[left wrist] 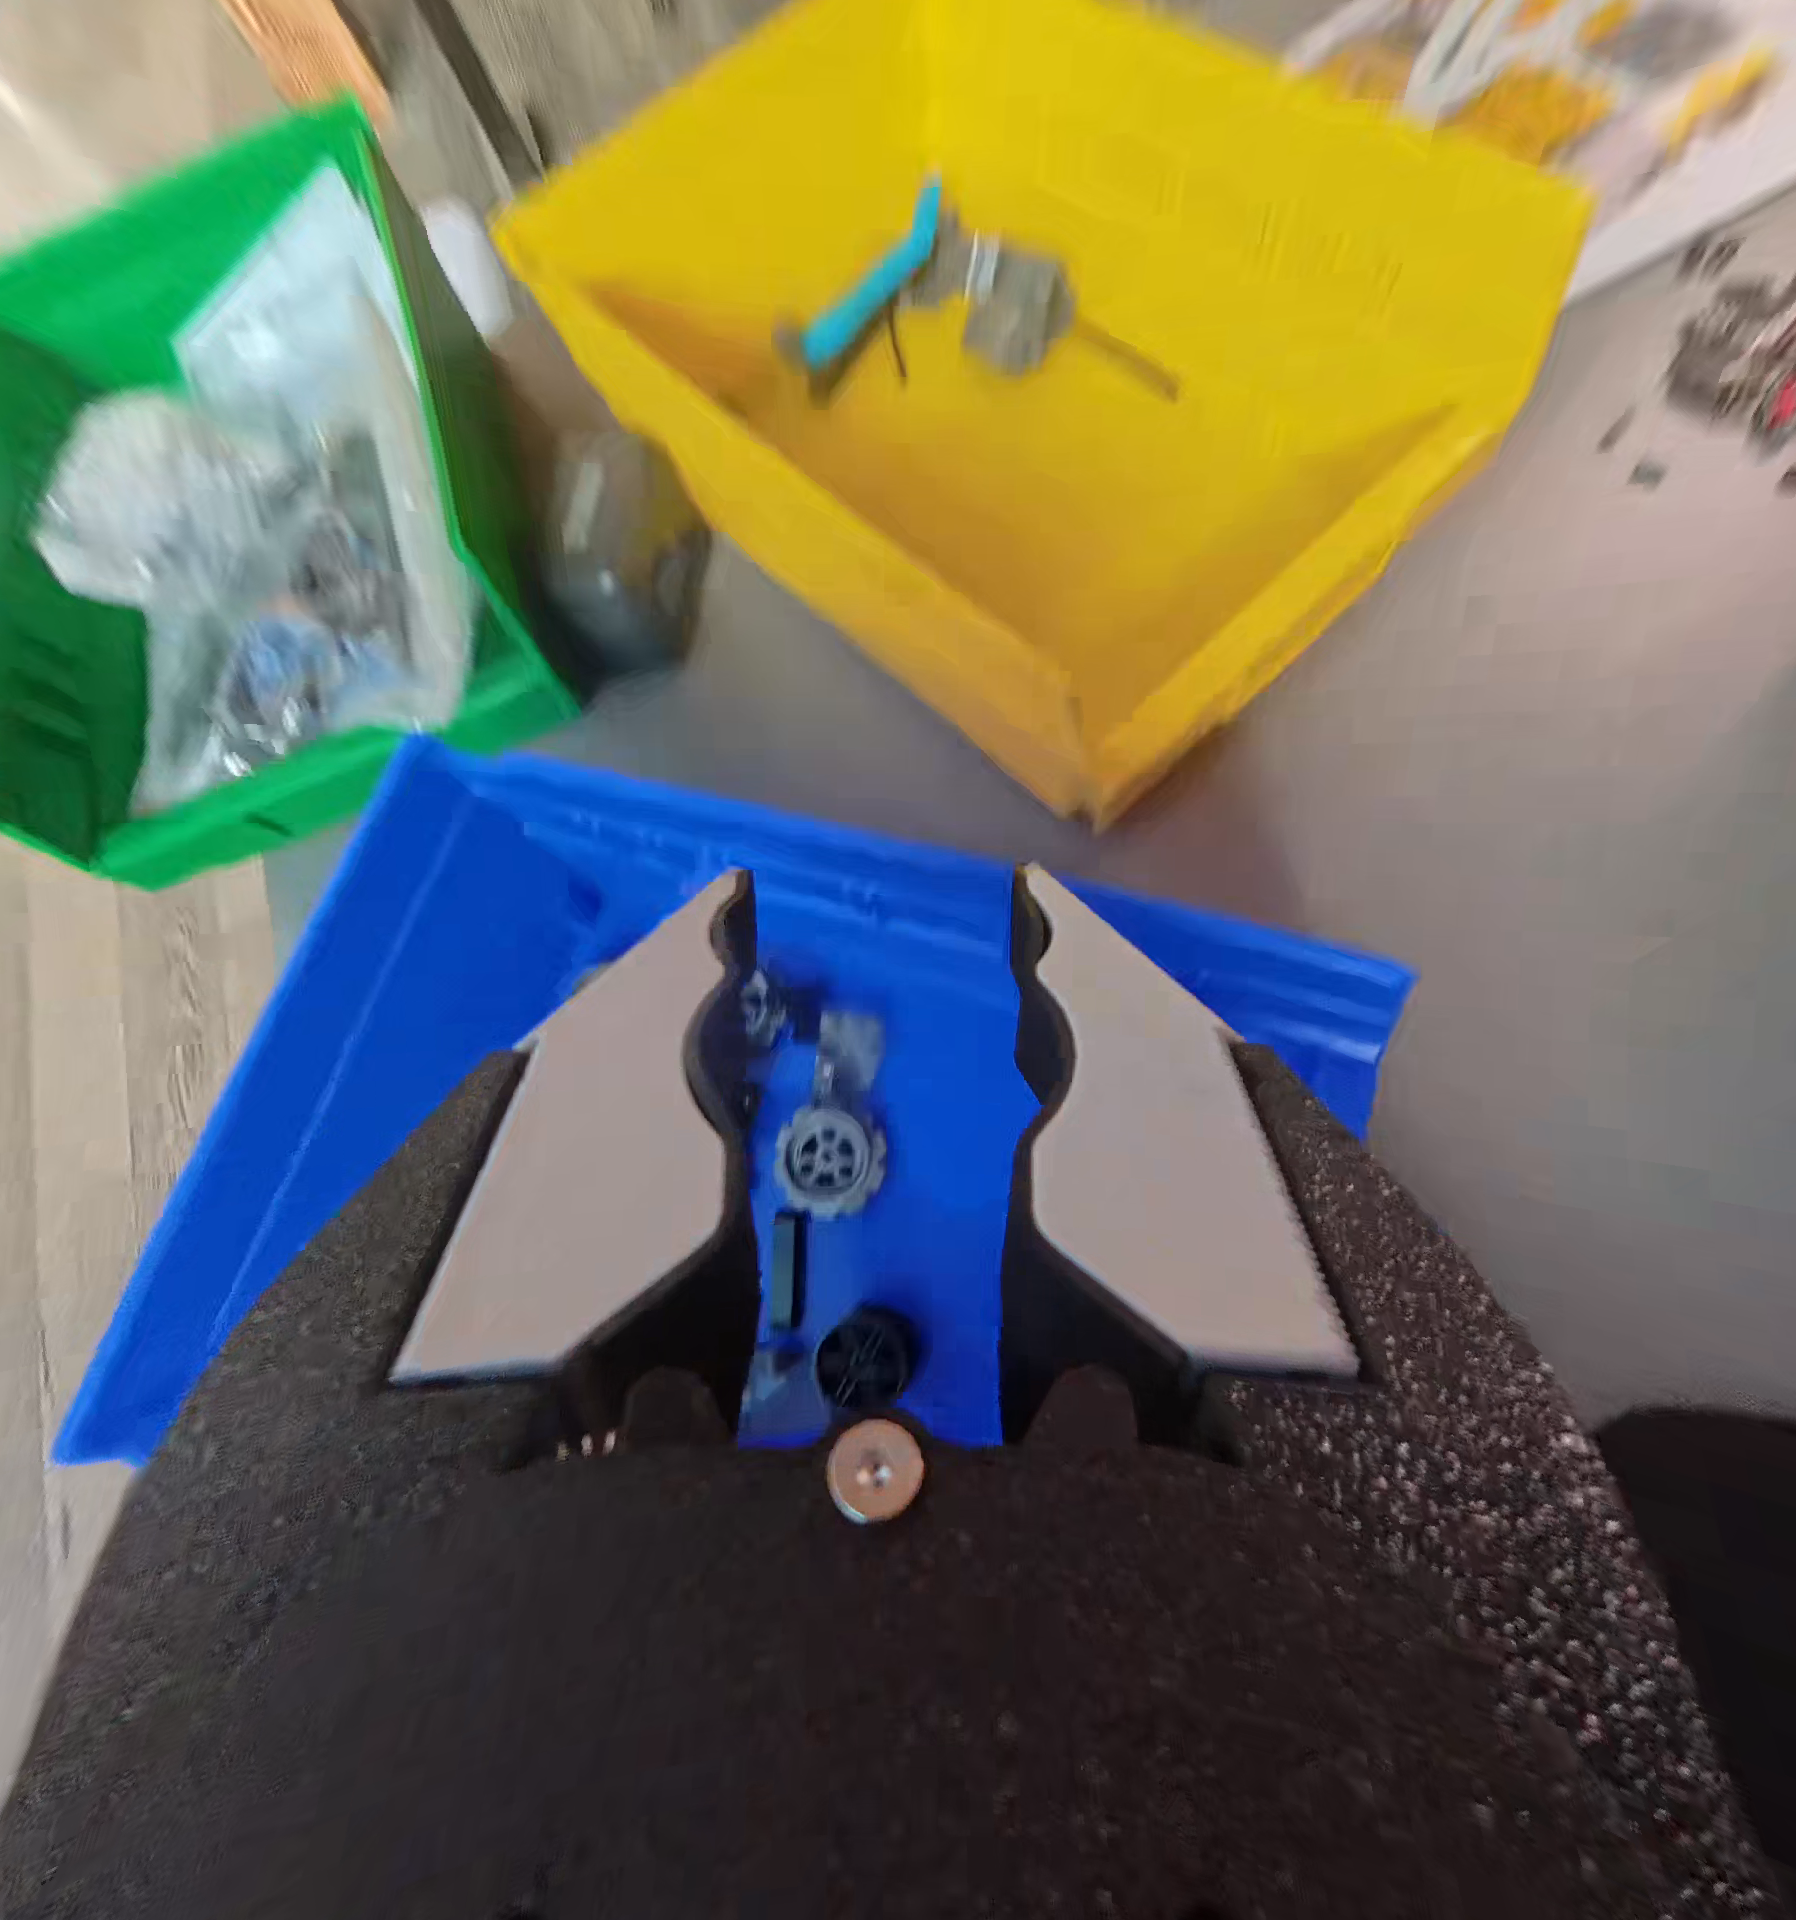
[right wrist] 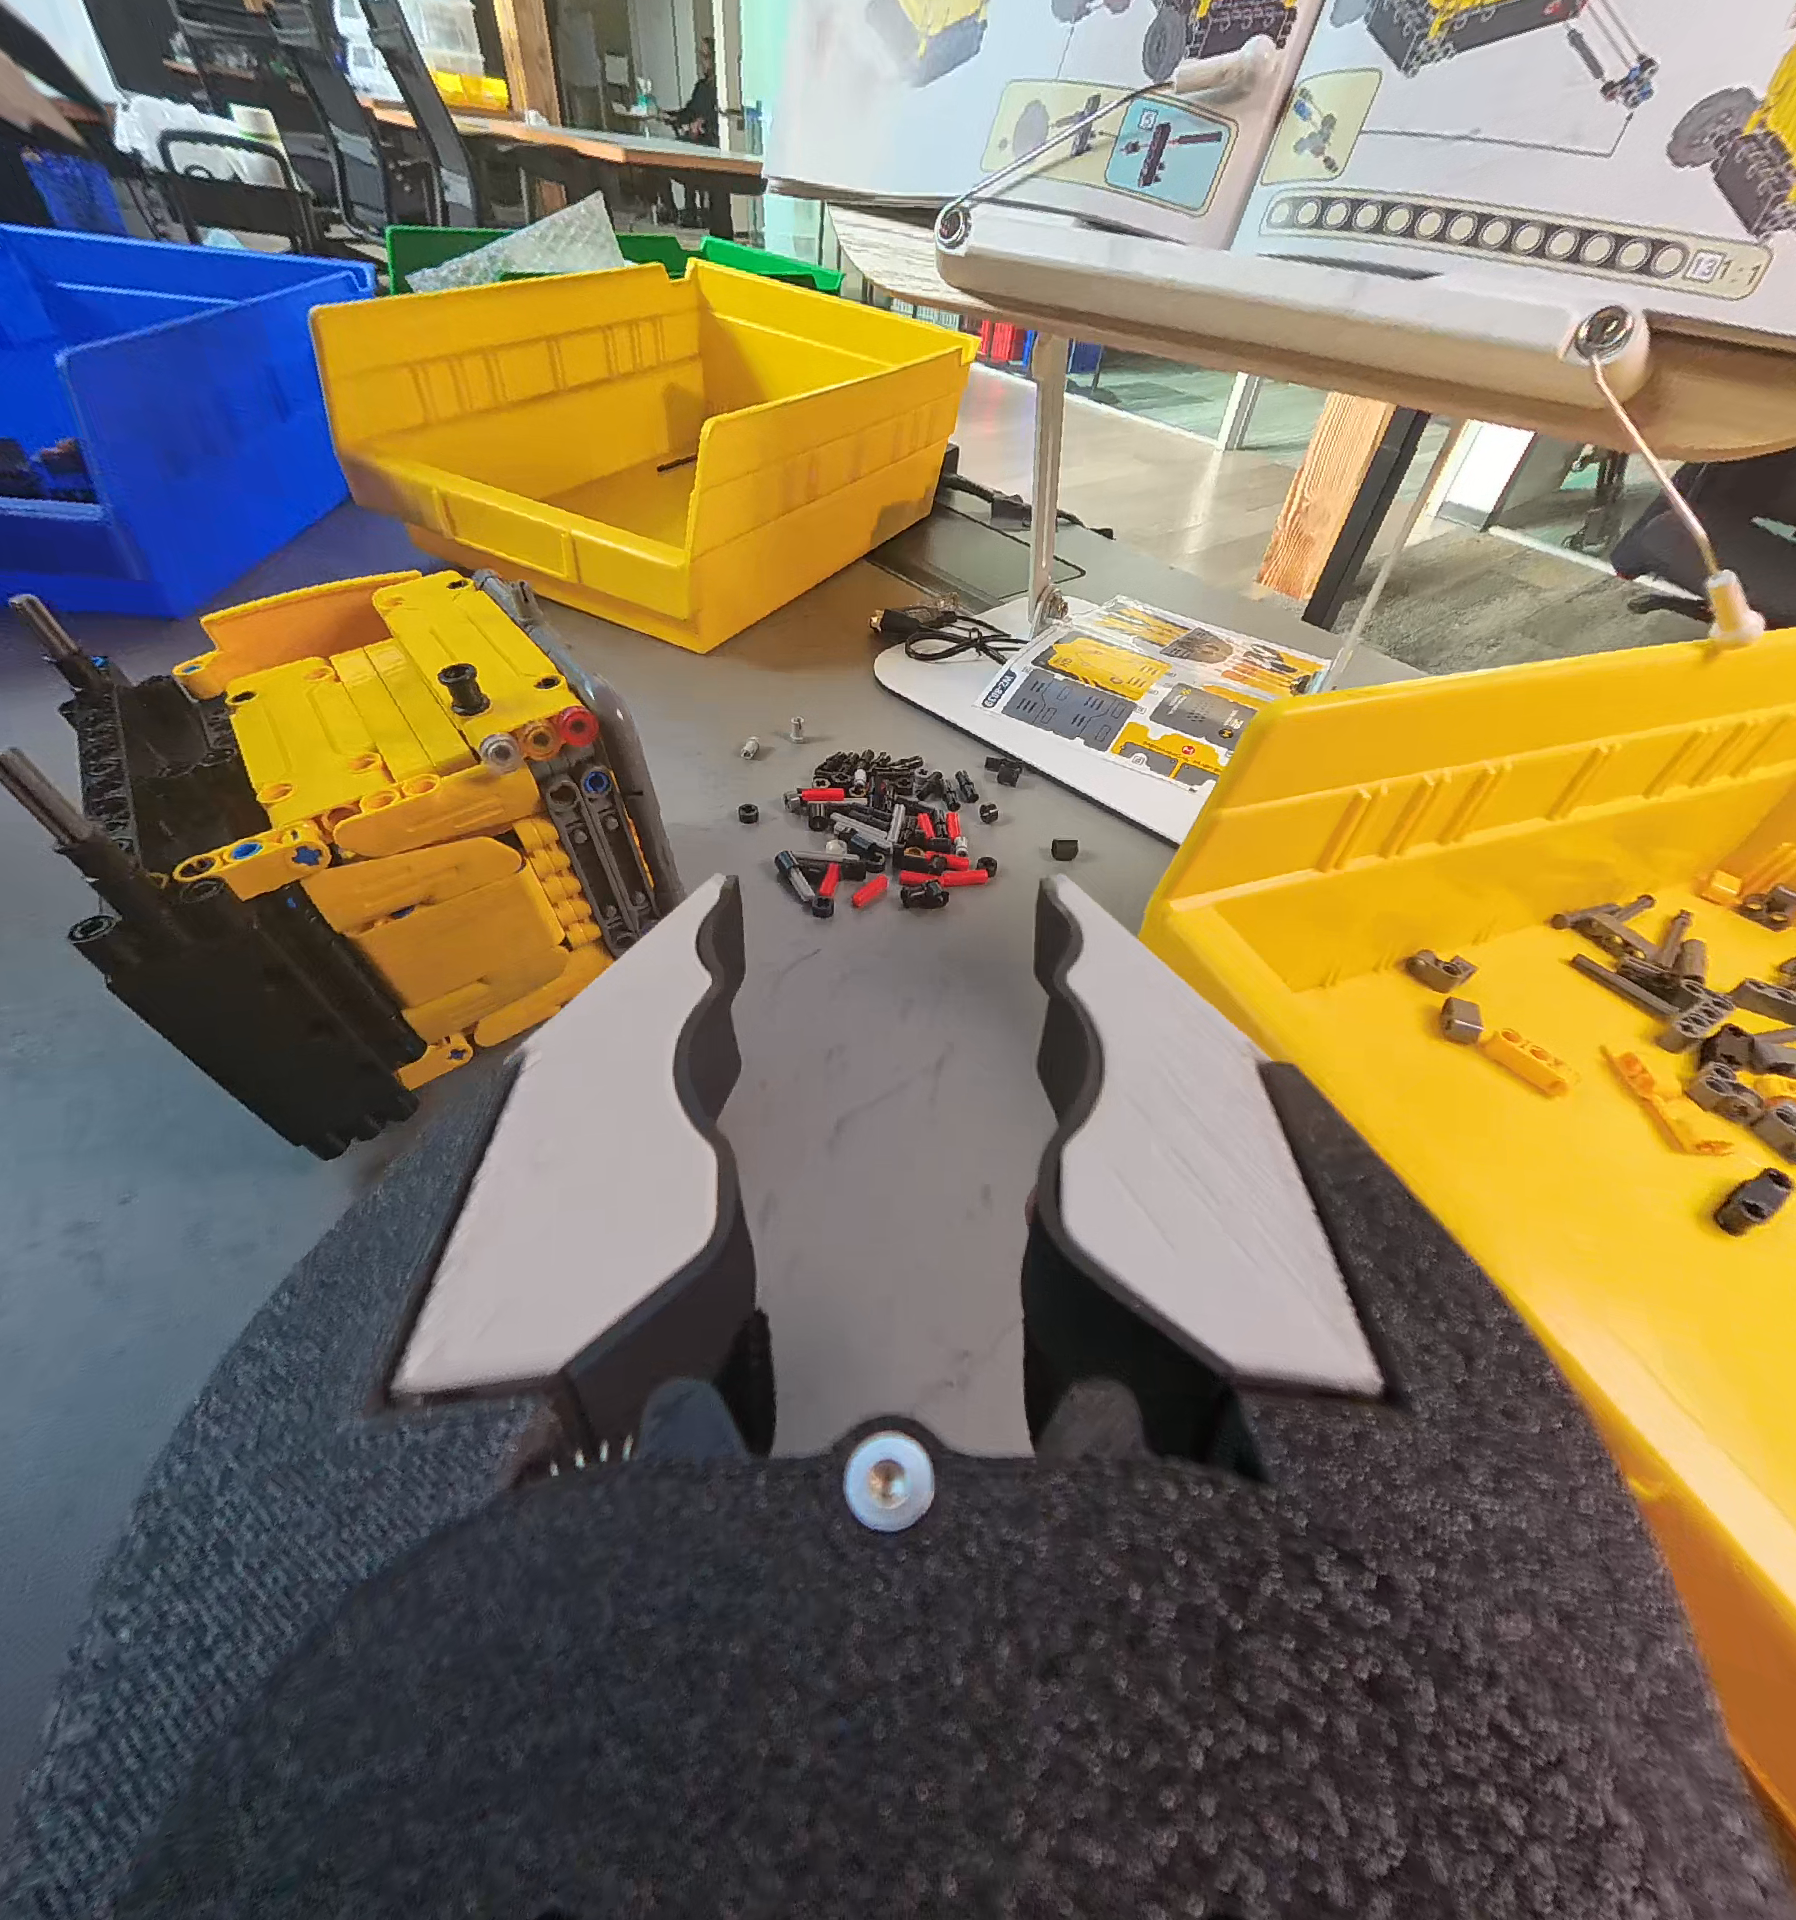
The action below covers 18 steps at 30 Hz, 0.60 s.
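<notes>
My left gripper [left wrist: 881,888] is open and empty, hovering over a blue bin [left wrist: 354,1039]. Between its fingers I see a grey gear wheel [left wrist: 829,1153], a black wheel [left wrist: 866,1358] and a few small dark parts on the bin floor. The view is blurred. My right gripper [right wrist: 889,894] is open and empty, low over the grey table [right wrist: 873,1091]. Just ahead of it lies a pile of small black, red and grey pins [right wrist: 889,831]. A yellow and black brick-built model [right wrist: 354,842] lies to its left.
A yellow bin [left wrist: 1081,623] with a light-blue beam and grey parts [left wrist: 935,286] and a green bin [left wrist: 333,800] of plastic bags stand beyond the blue bin. At my right gripper's right, a yellow bin [right wrist: 1393,1195] holds several small parts. An instruction booklet on a stand [right wrist: 1393,229] stands behind. The left gripper's tips are roughly 50 centimeters from the right gripper's.
</notes>
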Each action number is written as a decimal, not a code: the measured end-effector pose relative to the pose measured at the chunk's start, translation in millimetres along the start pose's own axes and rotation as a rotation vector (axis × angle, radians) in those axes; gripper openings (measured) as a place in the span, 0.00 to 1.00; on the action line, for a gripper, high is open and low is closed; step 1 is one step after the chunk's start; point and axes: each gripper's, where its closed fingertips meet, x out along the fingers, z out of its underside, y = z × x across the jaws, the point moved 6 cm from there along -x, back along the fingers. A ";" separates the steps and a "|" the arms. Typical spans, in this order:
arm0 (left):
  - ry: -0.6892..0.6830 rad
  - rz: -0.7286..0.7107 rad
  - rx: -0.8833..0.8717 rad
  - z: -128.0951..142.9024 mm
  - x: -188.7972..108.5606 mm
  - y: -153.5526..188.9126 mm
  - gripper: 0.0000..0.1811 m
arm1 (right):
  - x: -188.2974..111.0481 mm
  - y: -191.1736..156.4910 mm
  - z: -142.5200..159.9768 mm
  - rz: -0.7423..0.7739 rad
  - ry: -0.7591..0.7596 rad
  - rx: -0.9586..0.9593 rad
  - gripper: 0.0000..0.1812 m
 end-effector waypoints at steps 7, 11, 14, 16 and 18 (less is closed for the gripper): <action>-0.598 0.101 0.057 104.3 48.7 -30.1 0.32 | 1.4 -5.3 -3.1 0.001 -0.014 -0.058 0.31; -0.687 0.117 0.082 120.0 60.2 -26.3 0.27 | 0.3 -4.9 -3.2 0.005 -0.019 -0.065 0.31; -0.736 0.114 0.095 127.7 63.1 -27.0 0.18 | -1.3 -3.0 -2.7 0.012 -0.016 -0.069 0.30; -0.730 0.125 0.102 126.4 63.2 -25.4 0.17 | -2.1 -1.7 -2.7 0.013 -0.013 -0.066 0.30; -0.735 0.122 0.120 127.1 62.7 -23.4 0.15 | -2.8 -1.4 -3.3 0.012 -0.009 -0.063 0.29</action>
